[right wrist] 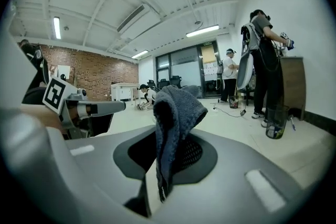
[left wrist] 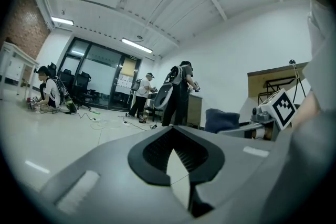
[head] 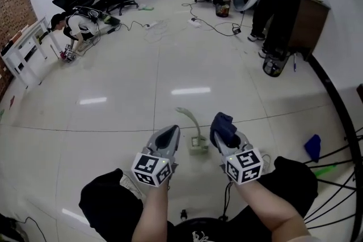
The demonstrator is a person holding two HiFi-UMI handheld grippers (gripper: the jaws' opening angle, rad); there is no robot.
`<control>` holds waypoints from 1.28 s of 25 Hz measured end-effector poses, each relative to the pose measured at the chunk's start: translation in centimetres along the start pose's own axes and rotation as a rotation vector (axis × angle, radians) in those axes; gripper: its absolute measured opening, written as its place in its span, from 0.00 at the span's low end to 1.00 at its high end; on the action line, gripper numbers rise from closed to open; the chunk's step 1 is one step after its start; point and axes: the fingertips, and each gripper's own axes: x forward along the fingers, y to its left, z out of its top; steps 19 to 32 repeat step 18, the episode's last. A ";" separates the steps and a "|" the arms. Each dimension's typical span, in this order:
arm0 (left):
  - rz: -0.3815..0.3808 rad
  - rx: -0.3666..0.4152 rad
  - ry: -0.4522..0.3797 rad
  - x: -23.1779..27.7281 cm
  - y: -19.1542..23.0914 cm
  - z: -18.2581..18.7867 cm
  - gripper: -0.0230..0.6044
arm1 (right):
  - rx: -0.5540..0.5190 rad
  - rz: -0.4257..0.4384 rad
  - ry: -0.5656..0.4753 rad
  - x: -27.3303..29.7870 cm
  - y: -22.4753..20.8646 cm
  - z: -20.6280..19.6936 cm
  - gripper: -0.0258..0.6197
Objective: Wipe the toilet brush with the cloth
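Pale green-white plastic toilet brush with curved handle [head: 189, 117] stands in its pale square holder [head: 198, 146] on the glossy light tiled floor [head: 113, 82]. We see it in the gap between the two sets of jaws, closer to the right ones. The holder is level with the jaw tips and the handle arcs up and away past them. Nothing touches it.

Dark blue knitted cloth [right wrist: 176, 113] is pinched in the right gripper [head: 224, 140]. Its jaws are closed on the lower part of the cloth, and the rest bunches up in a hump above and ahead of the tips. A thin tail hangs down inside the jaw opening. The cloth is clear of the brush, just right of the handle from the head view.

Left gripper [left wrist: 173, 131] has its jaws brought together at the tips with nothing held; only floor shows through the small gap behind them. It sits just left of the holder, roughly parallel to the right gripper.

Further out from the right jaws, a small blue object [head: 312, 147] lies on the floor; we can't tell what it is. Well ahead of both jaws are standing people [head: 281, 3] and one person crouched [head: 76, 25] by cables.
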 end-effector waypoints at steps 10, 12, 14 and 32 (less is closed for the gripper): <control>-0.016 -0.019 -0.008 0.0 -0.4 0.5 0.05 | -0.041 0.010 -0.006 0.1 0.8 0.4 0.14; -0.015 -0.016 -0.016 -0.1 -0.5 0.6 0.05 | -0.041 0.010 -0.007 0.2 0.9 0.5 0.14; -0.012 -0.016 -0.018 -0.2 -0.4 0.6 0.05 | -0.044 0.006 0.008 0.3 0.8 0.2 0.14; -0.010 -0.024 -0.014 -0.6 -0.2 0.5 0.05 | -0.043 -0.003 0.043 0.3 0.8 -0.5 0.14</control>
